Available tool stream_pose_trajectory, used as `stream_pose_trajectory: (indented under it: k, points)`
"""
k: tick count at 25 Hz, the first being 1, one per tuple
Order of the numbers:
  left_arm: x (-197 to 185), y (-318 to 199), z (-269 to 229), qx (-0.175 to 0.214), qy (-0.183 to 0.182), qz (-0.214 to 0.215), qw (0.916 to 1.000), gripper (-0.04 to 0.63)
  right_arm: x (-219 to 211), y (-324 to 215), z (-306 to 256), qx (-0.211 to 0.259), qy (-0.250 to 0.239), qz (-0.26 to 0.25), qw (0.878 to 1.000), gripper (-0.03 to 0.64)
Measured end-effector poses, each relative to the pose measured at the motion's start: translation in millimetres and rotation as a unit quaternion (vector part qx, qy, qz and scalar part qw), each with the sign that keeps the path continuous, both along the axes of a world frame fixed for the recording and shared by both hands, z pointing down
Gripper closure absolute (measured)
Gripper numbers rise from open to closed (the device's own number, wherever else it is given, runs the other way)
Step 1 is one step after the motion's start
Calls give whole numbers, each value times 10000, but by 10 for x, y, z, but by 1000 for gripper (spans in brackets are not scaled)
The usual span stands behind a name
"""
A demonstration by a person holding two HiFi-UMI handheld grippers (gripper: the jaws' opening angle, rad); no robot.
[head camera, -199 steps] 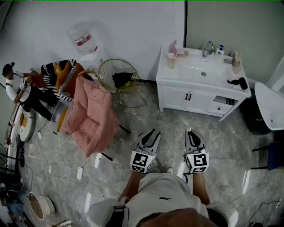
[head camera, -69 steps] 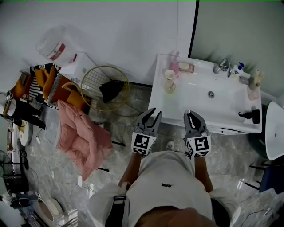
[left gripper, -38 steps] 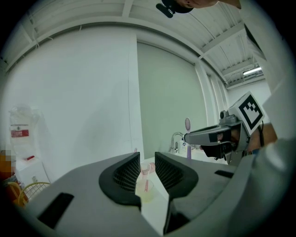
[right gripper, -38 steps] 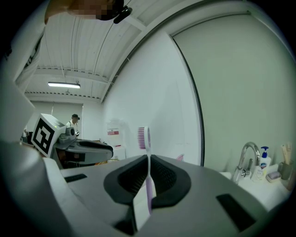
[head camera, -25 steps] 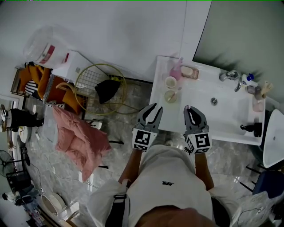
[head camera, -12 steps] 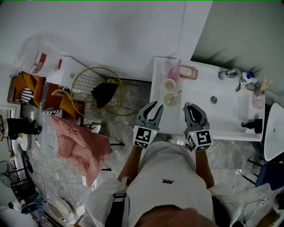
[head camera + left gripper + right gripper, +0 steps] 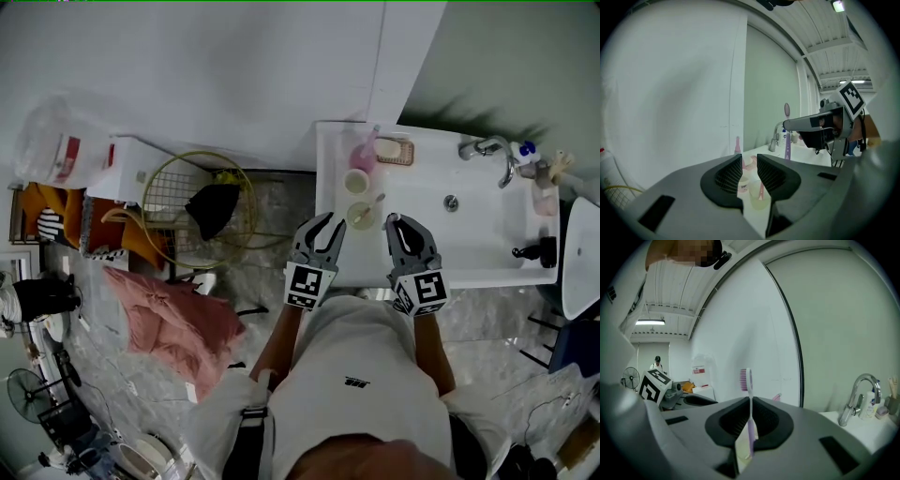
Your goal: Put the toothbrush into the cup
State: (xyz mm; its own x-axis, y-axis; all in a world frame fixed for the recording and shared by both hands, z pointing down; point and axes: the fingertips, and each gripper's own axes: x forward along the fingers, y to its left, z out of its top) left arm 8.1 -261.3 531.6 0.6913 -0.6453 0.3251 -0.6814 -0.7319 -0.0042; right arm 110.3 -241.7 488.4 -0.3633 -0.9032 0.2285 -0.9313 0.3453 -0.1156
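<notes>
right gripper (image 7: 403,228): jaws clamped on the toothbrush (image 7: 751,430), pinching the purple handle low down so the bristle head sticks up above them. It hovers over the vanity's (image 7: 326,192) front edge, just right of the cups.
left gripper (image 7: 749,171): jaws parted a little with nothing gripped, only the cups showing through the gap. It sits over the vanity's front-left corner.
cups: there's a translucent cup (image 7: 361,217) near the front edge at the left end of the top. It already has a pink stick-like thing in it, maybe another brush, I can't tell. A white cup (image 7: 357,181) stands right behind it.
other stuff: a pink bottle (image 7: 365,155) and a soap dish (image 7: 395,151) are by the back-left corner, with the faucet (image 7: 483,148) further right at the back edge.
which cup: honestly can't say. The translucent one is closest to the brush.
how I'd do it: carry the brush left until it's right over the cup mouth and keep it vertical. Go down handle-first, and only let go once the tip is well inside.
watch out: those cups look light and tippy, so nudging a rim could knock one over. The free left gripper is close enough to steady the cup. Steer clear of the pink thing already inside.
</notes>
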Motion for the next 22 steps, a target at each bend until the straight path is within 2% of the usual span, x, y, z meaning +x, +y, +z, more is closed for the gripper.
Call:
stream_pose_trajectory:
  k: [12, 22]
  points:
    - [33, -197, 282, -273, 3, 403, 9988, 500, -89, -166, 217, -159, 52, 246, 9996, 575]
    - [72, -247, 446, -403, -83, 359, 9985, 500, -144, -301, 374, -284, -28, 15, 9996, 575]
